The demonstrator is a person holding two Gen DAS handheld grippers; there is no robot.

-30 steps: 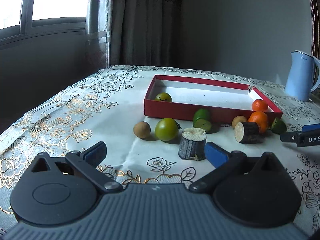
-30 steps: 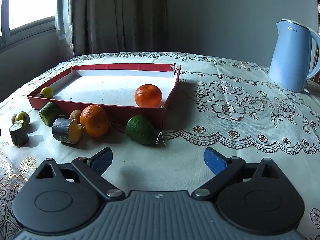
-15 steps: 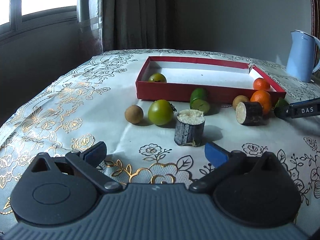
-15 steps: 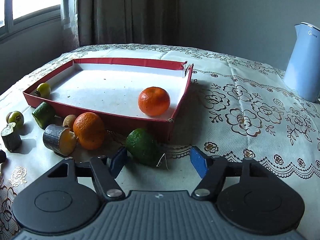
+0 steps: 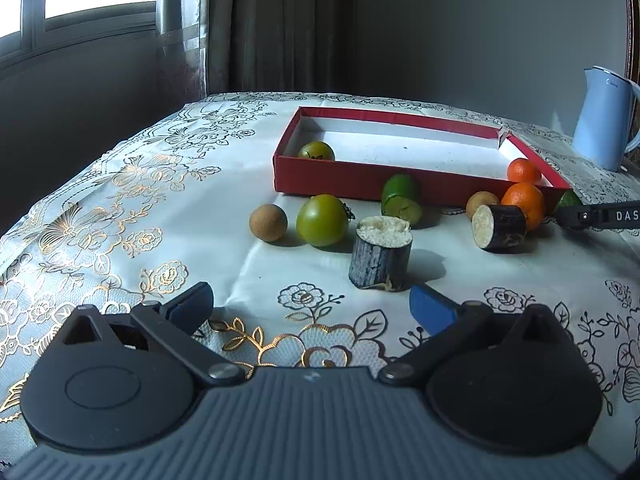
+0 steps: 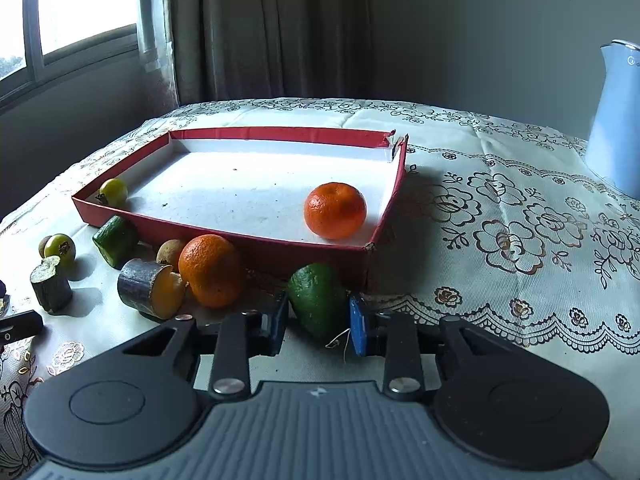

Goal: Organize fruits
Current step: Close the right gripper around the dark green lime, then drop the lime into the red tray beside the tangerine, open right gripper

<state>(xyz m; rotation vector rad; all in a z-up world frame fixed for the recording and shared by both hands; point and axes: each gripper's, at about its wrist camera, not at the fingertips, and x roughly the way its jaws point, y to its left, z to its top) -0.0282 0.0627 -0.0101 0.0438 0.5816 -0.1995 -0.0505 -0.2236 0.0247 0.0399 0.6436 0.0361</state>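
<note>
A red tray (image 6: 256, 236) (image 5: 340, 176) holds a tangerine (image 6: 335, 210) and a small green tomato (image 6: 113, 192). My right gripper (image 6: 319, 322) is shut on a green avocado (image 6: 318, 304) lying on the cloth just in front of the tray's near right corner. An orange (image 6: 212, 270), a dark cane chunk (image 6: 150, 288) and a brown fruit (image 6: 170, 252) lie to its left. My left gripper (image 5: 310, 308) is open and empty, low over the cloth. A cane stump (image 5: 380, 254), a green tomato (image 5: 322, 220) and a brown round fruit (image 5: 269, 223) lie ahead of it.
A cut green cucumber piece (image 5: 401, 200) leans against the tray's front wall. A pale blue kettle (image 5: 606, 118) stands at the far right. The table carries a floral cloth (image 5: 120, 208), dropping off at the left. Curtains and a window are behind.
My right gripper moved forward around the avocado and its fingers closed onto it. My left gripper drifted slightly, staying open.
</note>
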